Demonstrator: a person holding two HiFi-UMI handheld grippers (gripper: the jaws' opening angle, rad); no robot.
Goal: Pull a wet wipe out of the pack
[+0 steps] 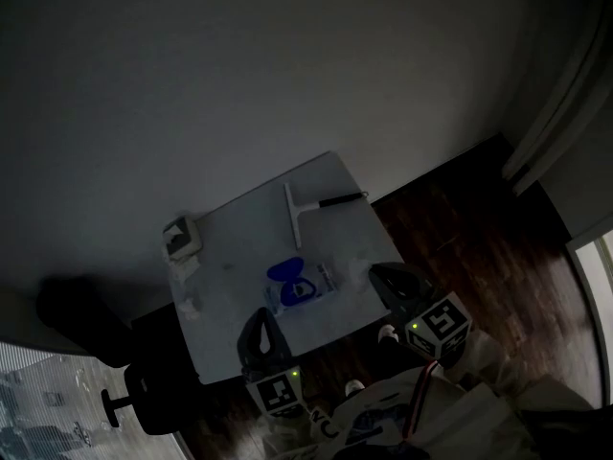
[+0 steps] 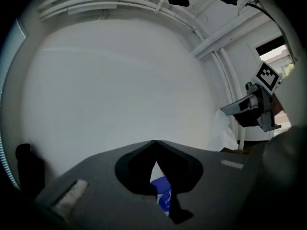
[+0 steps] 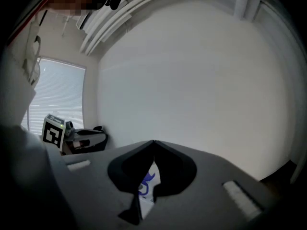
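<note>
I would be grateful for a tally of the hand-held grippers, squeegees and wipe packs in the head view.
Hand-held grippers: 2 (left hand-held gripper, right hand-held gripper)
Squeegee: 1
Wipe pack: 1
Total: 4

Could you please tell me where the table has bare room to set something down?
Bare: the pale table's middle, between the small box at the left corner and the white T-shaped tool. Crowded: the near edge, with the blue-lidded wet wipe pack, the left claw and the white wipe hanging from the right claw.
</note>
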